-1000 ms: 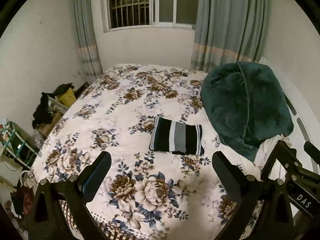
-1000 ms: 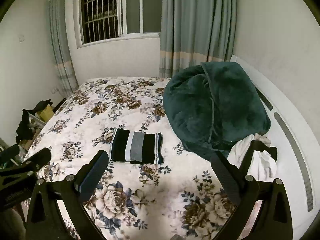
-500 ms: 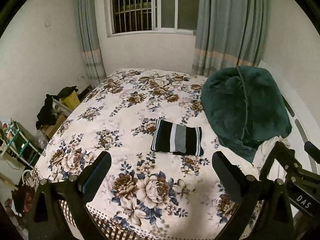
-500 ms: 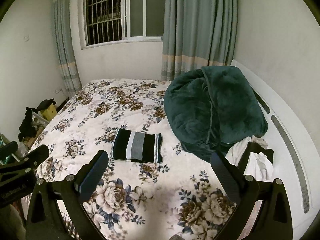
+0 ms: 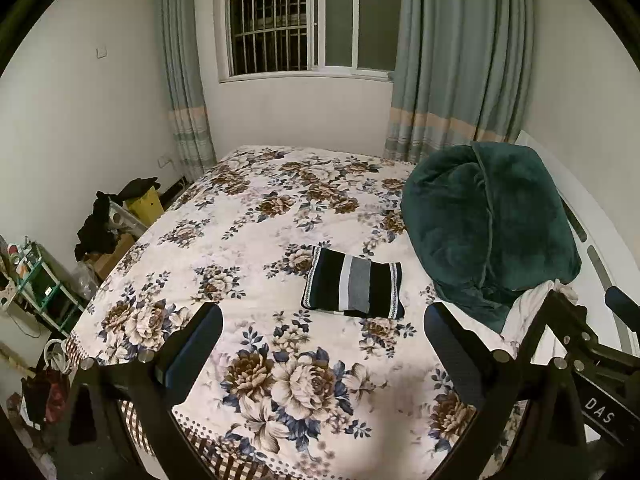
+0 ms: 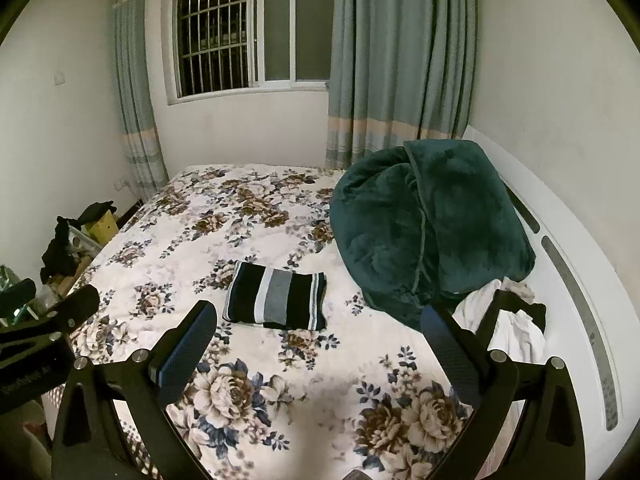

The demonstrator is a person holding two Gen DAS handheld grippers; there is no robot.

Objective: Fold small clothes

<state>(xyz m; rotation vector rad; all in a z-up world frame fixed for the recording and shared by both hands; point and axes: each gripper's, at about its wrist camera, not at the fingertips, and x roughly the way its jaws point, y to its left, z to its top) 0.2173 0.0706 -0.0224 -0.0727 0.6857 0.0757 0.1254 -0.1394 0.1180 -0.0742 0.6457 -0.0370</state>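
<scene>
Presently, left gripper [image 5: 323,328]: jaws are spread wide and nothing is held; it is raised above the near edge of the bed, well apart from the clothing.
Right gripper [image 6: 318,330]: jaws are likewise spread wide and empty; it is held over the near part of the bed, beside the left gripper, whose body is seen at 9 o'clock in the right wrist view.
Folded garment [image 5: 353,288]: a compact rectangle striped in black, white and grey is laid flat on the bed near its middle; in the left wrist view it is seen just past 12 o'clock of the gap between the jaws, in the right wrist view towards 11 o'clock [image 6: 277,301]. It is touched by neither gripper.
Bed [image 5: 248,240]: it is covered by a white spread printed with brown and blue flowers.
Green blanket [image 5: 486,222]: a bulky dark green heap is piled at 2 o'clock of the folded garment, close to it; whether they touch cannot be told.
White cloth [image 6: 514,326]: loose white fabric with a dark piece is bunched at the foot of the blanket, at 3 o'clock of the garment.
Window [image 5: 308,20]: it is barred, dark, and flanked by grey-blue curtains [image 5: 460,60].
Clutter [image 5: 116,216]: dark clothes and a yellow box are stacked beside the bed at 9 o'clock.
</scene>
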